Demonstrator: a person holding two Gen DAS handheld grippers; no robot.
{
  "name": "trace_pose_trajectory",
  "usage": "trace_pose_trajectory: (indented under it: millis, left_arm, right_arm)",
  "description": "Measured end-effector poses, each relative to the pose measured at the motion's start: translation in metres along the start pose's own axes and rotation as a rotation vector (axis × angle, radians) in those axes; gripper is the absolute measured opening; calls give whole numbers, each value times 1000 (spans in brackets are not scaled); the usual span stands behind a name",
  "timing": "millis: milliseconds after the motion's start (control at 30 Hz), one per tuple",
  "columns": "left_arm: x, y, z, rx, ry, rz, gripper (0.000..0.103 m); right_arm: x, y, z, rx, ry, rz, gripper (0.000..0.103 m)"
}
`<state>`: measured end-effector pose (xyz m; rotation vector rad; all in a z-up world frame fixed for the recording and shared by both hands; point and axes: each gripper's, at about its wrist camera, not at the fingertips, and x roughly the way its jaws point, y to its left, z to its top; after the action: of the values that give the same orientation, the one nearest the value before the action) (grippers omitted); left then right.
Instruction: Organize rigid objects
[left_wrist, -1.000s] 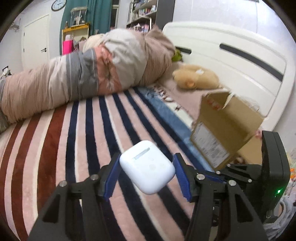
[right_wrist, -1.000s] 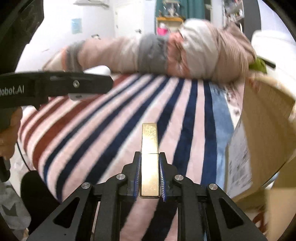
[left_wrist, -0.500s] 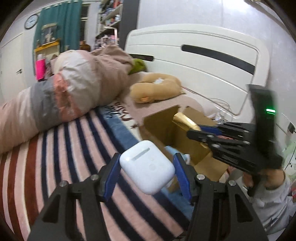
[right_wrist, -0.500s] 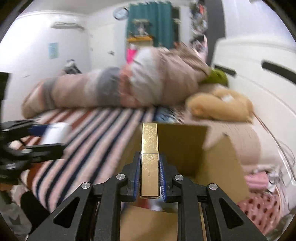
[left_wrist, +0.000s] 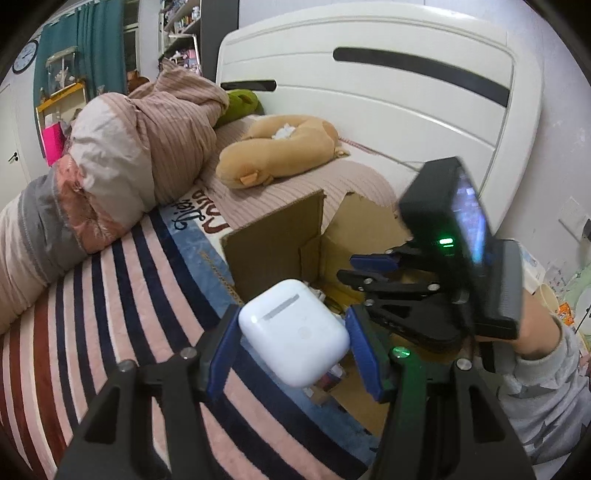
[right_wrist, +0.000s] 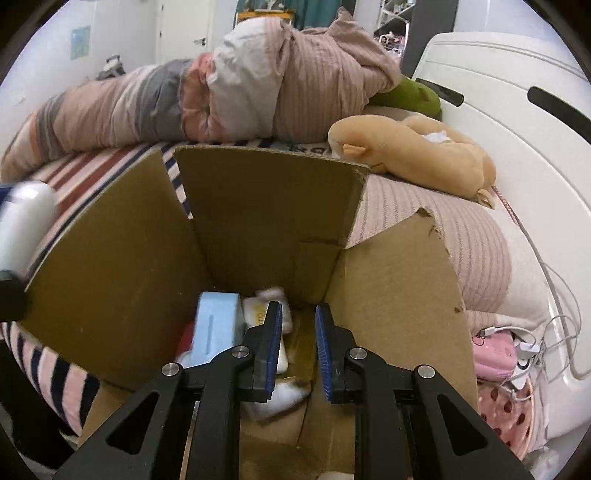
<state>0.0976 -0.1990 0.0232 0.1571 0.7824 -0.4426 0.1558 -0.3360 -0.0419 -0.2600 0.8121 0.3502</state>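
Note:
My left gripper (left_wrist: 293, 338) is shut on a white earbud case (left_wrist: 295, 332), held in the air beside the open cardboard box (left_wrist: 273, 240). The case also shows blurred at the left edge of the right wrist view (right_wrist: 22, 225). My right gripper (right_wrist: 298, 345) is open and empty, fingers pointing down into the cardboard box (right_wrist: 273, 214); it also shows in the left wrist view (left_wrist: 373, 267). Inside the box lie a light blue box (right_wrist: 216, 325), a pale yellow item (right_wrist: 258, 314) and other small things. The gold bar is not visible.
The box stands at the edge of a bed with a striped blanket (left_wrist: 92, 314). A rolled duvet (right_wrist: 221, 85) and a tan plush toy (right_wrist: 417, 155) lie behind it. The white headboard (left_wrist: 388, 92) is at the right. Cables and a pink dotted basket (right_wrist: 513, 398) sit to the right.
My right gripper has opened over the box and the gold bar it held is gone from it. My left gripper with the earbud case has moved closer to the box.

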Motion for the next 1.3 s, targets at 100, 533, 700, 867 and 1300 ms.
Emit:
trace_pose_trajectory:
  millis: [100, 533, 700, 867, 1300]
  left_arm:
    - [16, -4, 5, 17, 29, 10, 54]
    - [27, -11, 12, 45, 17, 63, 69]
    - [0, -2, 6, 5, -46, 69, 81]
    - [-40, 9, -5, -66, -141, 129, 96]
    - [-107, 64, -59, -308, -272, 374, 101]
  right_arm:
    - [-9, -5, -4, 19, -31, 35, 15]
    - [-21, -9, -12, 30, -73, 94, 23]
    - [-29, -4, -10, 25, -98, 146, 36]
    - [-51, 5, -6, -9, -179, 182, 61]
    - [-105, 29, 1, -87, -468, 338, 100]
